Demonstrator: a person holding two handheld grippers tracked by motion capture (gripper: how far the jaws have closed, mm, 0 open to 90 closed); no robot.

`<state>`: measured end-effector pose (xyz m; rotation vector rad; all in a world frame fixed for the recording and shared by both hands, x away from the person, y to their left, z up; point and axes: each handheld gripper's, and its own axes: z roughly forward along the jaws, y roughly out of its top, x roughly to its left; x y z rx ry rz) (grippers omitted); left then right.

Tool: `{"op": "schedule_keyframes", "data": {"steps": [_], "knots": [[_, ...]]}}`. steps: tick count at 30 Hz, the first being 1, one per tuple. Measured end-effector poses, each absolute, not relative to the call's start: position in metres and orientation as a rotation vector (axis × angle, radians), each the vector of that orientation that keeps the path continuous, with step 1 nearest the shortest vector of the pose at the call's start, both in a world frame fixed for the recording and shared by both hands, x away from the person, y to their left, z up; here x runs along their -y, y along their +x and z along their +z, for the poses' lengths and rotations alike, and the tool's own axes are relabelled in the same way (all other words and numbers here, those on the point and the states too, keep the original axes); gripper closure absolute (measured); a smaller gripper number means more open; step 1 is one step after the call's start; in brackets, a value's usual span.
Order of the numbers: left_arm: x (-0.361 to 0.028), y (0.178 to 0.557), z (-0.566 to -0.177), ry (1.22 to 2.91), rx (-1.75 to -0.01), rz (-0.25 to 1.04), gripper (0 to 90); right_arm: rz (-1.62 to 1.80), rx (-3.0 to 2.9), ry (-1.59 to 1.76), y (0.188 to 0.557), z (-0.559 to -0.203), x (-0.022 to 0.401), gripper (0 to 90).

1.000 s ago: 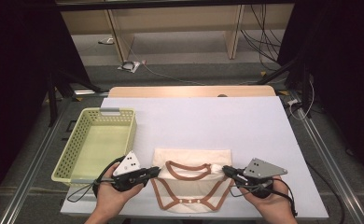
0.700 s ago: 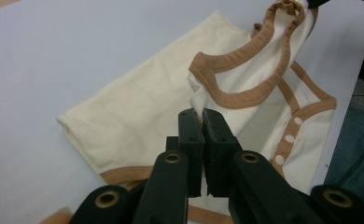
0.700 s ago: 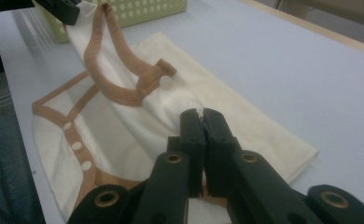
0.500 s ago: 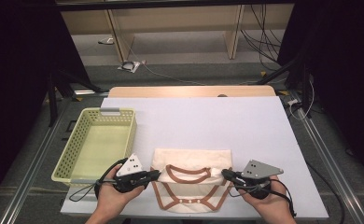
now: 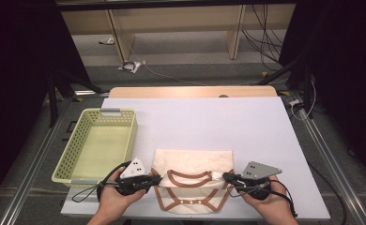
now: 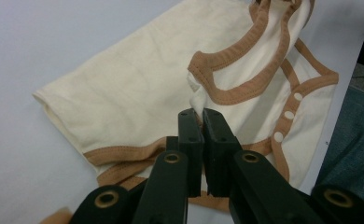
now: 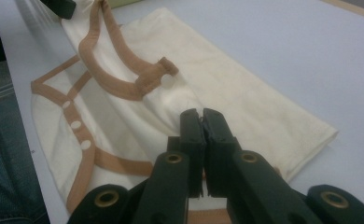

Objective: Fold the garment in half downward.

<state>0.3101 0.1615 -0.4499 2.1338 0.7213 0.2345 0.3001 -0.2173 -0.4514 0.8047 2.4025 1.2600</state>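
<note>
Both hands low at the worktop's (image 5: 265,122) near edge, claws pointing inward. Left claw (image 5: 156,178) and right claw (image 5: 227,176) each clenched on a side of the cream bodysuit (image 5: 193,164), which lies between them.

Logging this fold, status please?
Left gripper and right gripper shut on cream garment, one each side. Yellow basket left, apart. Nothing in the way.

Black tongs (image 6: 198,115) with brass-ringed pivot holes, grey three-cornered top plate (image 5: 262,169), trailing black cables
</note>
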Motion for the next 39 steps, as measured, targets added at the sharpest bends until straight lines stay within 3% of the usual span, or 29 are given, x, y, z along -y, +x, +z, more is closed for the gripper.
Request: {"op": "schedule_keyframes", "data": {"steps": [39], "knots": [[-0.161,0.305,-0.47,2.274,-0.694,0.085,84.7,1.149,-2.663,0.76,0.293,-0.473,0.211,88.0]]}}
